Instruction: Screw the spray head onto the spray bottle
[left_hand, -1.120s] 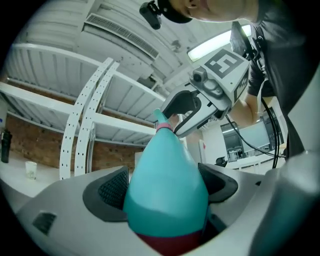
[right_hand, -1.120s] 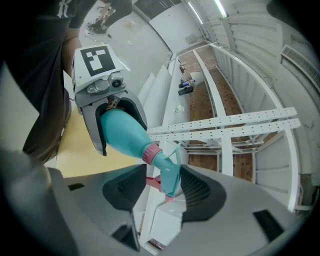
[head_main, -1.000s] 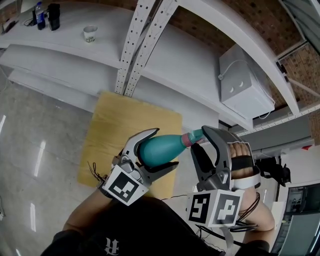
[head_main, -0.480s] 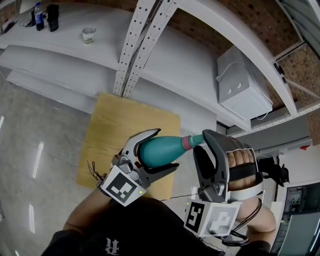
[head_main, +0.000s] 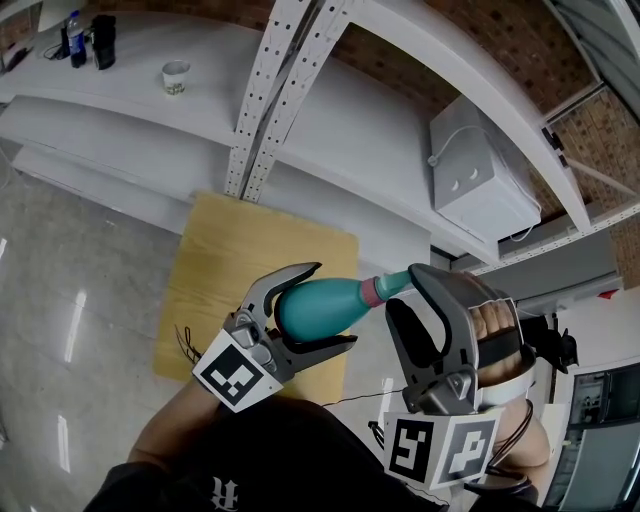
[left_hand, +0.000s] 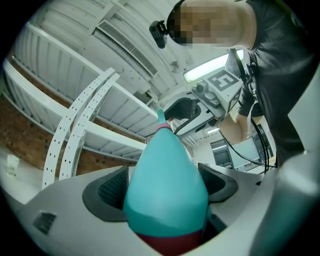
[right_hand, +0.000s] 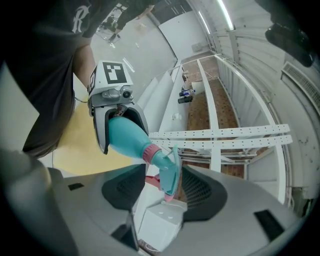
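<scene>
Right now we see the left gripper (head_main: 333, 303) clamped on the fat lower body of the teal spray bottle (head_main: 315, 308), held up in the air just below the middle of the head view. In the left gripper view its two dark pads press on either side of the bottle (left_hand: 165, 185), so that grip is firm, no gap to speak of.

The bottle lies close to level, base tucked into the left jaws and neck pointing toward the right of the frame. It hangs over the lower right edge of the yellow board (head_main: 250, 260), clear of it.

Following the neck, we come to the pink collar (head_main: 371, 291), and right beyond it the teal spray head (head_main: 392, 283), which runs straight into the right gripper (head_main: 402, 288). From the right gripper view we get the better look. The spray head (right_hand: 169, 170) stands between the two ribbed pads, its teal body against one pad and its pink trigger toward the other. The right gripper (right_hand: 165, 185) is closed around it. The collar (right_hand: 149, 152) joins head to bottle (right_hand: 125, 137), with the left gripper's marker cube behind.

Across the upper part of the head view we have a white shelf (head_main: 120, 105) with perforated uprights (head_main: 265, 90). A paper cup (head_main: 176, 75) stands on it at the upper left, and a white box (head_main: 480, 170) sits at the upper right. All of these are well apart from the bottle.
</scene>
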